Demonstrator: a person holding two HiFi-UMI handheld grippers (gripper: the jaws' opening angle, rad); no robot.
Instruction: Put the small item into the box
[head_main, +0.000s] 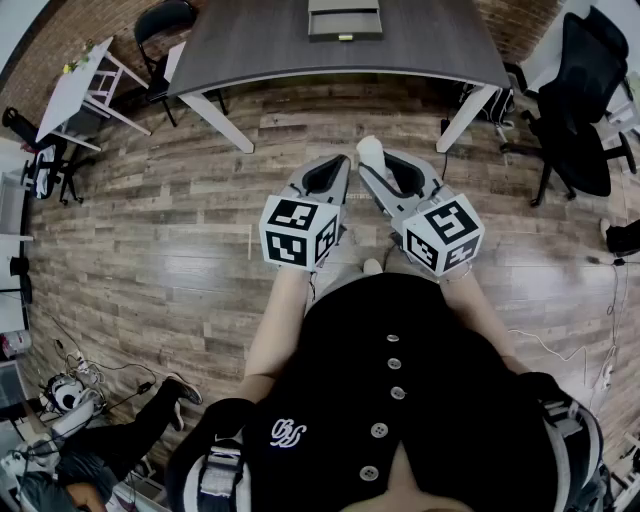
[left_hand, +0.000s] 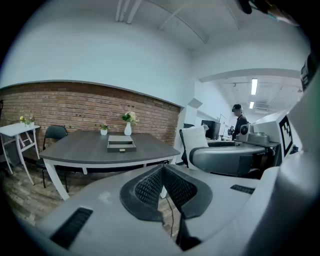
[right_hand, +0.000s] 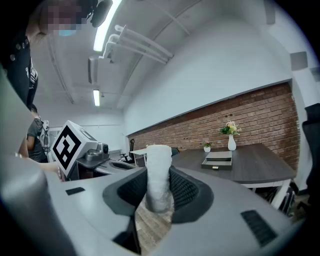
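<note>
A small white cylindrical item (right_hand: 159, 177) stands upright between the jaws of my right gripper (right_hand: 159, 192), which is shut on it. In the head view its white tip (head_main: 369, 150) sticks out past the right gripper (head_main: 378, 172). My left gripper (head_main: 333, 178) is held beside the right one, shut with nothing between its pads (left_hand: 162, 186). The grey box with a drawer front (head_main: 345, 20) sits on the dark table (head_main: 250, 45) ahead, also seen as the box (left_hand: 121, 144) in the left gripper view and the box (right_hand: 218, 161) in the right gripper view. Both grippers are held over the wood floor, well short of the table.
A white vase with flowers (left_hand: 128, 123) and a small pot (left_hand: 103, 130) stand at the table's back. Black office chairs (head_main: 580, 100) are to the right, a white side table (head_main: 85, 85) and a chair (head_main: 165, 25) to the left. Another person's legs (head_main: 130, 440) and cables lie at lower left.
</note>
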